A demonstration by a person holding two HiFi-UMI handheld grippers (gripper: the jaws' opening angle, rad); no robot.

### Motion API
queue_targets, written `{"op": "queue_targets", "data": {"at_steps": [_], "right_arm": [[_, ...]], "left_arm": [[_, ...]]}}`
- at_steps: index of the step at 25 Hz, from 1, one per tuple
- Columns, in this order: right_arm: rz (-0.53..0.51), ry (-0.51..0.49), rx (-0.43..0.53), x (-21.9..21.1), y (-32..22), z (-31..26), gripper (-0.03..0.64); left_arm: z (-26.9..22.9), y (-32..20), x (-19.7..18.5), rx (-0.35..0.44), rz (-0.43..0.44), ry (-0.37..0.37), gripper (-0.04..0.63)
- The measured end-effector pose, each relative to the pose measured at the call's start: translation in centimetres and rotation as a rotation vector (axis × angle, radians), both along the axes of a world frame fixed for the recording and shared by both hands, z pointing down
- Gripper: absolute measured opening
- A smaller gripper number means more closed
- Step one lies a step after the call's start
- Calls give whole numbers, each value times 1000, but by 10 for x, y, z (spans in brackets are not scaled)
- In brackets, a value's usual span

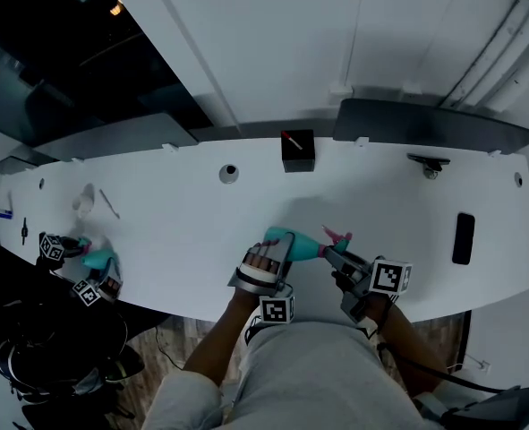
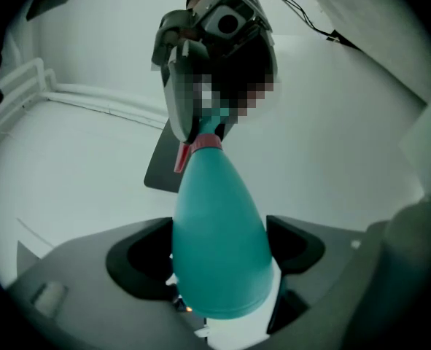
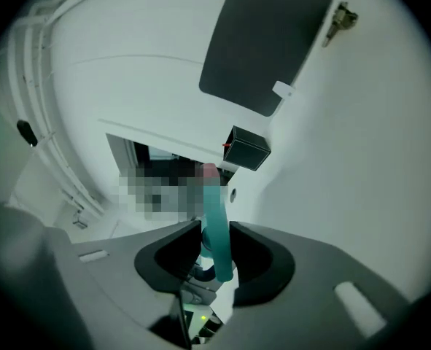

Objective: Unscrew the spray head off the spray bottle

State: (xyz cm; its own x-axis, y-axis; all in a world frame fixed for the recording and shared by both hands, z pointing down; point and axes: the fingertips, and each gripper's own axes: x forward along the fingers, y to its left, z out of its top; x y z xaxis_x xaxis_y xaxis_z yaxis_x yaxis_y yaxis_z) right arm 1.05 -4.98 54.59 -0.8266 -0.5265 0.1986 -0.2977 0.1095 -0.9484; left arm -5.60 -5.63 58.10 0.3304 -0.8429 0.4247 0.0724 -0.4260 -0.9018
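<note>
A teal spray bottle (image 1: 293, 243) lies tipped over the white table (image 1: 174, 231) near its front edge. My left gripper (image 1: 273, 256) is shut on its wide body (image 2: 219, 246), both jaws pressing its sides. A pink collar (image 2: 205, 143) and a pink trigger (image 2: 180, 157) sit at the bottle's neck. The spray head (image 1: 334, 237) points right. My right gripper (image 1: 336, 258) comes in from the right, and its jaws close around the narrow teal spray head (image 3: 216, 228), pads touching both sides. The left gripper view shows the right gripper (image 2: 215, 28) beyond the neck.
A small black box (image 1: 297, 150) stands at the table's back, beside a round hole (image 1: 229, 173). A flat black slab (image 1: 464, 237) lies at the right. A dark panel (image 1: 425, 124) runs along the wall. Another pair of marker cubes with a teal thing (image 1: 94, 262) sits far left.
</note>
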Motion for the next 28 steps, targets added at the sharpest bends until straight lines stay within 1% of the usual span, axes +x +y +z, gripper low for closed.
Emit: {"op": "queue_targets", "data": {"at_steps": [2, 4, 5, 6, 7, 8, 11, 12, 13, 14, 15, 17, 18, 19, 20, 21, 22, 23, 24, 26, 27, 28], "right_arm": [[-56, 63, 49, -5, 6, 0, 119], [-125, 141, 120, -8, 11, -1, 114], [-172, 195, 177, -10, 15, -3, 112], [-230, 268, 255, -14, 19, -7, 110], [-301, 366, 361, -17, 25, -11, 109], [-386, 493, 495, -21, 31, -16, 107], [-692, 932, 978, -36, 54, -23, 100], [-787, 1047, 1114, -40, 62, -22, 100], [-865, 1139, 1222, -42, 67, -20, 100], [-923, 1210, 1301, -43, 71, -18, 100], [-964, 1268, 1356, -43, 73, -16, 101], [-1000, 1359, 1418, -40, 74, -13, 104], [-990, 1382, 1424, -39, 72, -12, 106], [-959, 1382, 1408, -38, 69, -13, 109], [-908, 1358, 1374, -38, 67, -15, 111], [-841, 1303, 1324, -38, 64, -20, 117], [-765, 1217, 1258, -39, 63, -28, 120], [-690, 1104, 1176, -40, 64, -38, 138], [-617, 974, 1079, -40, 65, -48, 192], [-465, 689, 851, -36, 66, -66, 304], [-385, 543, 726, -30, 64, -73, 328], [-300, 403, 599, -23, 61, -79, 328]], "left_arm": [[2, 3, -3, -32, -9, 15, 397], [4, 5, -5, -84, -22, 45, 397], [6, 7, -5, -116, -30, 65, 397], [7, 9, -6, -150, -39, 86, 399], [9, 12, -6, -187, -49, 107, 399], [11, 14, -5, -226, -60, 127, 400], [22, 25, -1, -336, -78, 177, 399], [26, 28, 0, -363, -82, 191, 399], [29, 32, 1, -386, -85, 201, 399], [32, 34, 3, -405, -87, 211, 399], [35, 36, 4, -421, -88, 222, 399], [39, 39, 7, -447, -84, 248, 399], [39, 38, 7, -450, -85, 259, 399], [38, 37, 7, -447, -91, 271, 399], [36, 35, 6, -437, -102, 283, 399], [33, 33, 5, -419, -115, 295, 399], [29, 30, 4, -396, -128, 308, 399], [23, 27, 4, -368, -140, 325, 399], [18, 23, 3, -335, -150, 342, 399], [7, 16, -1, -258, -173, 359, 399], [3, 12, -3, -221, -185, 359, 399], [0, 8, -6, -188, -198, 356, 399]]}}
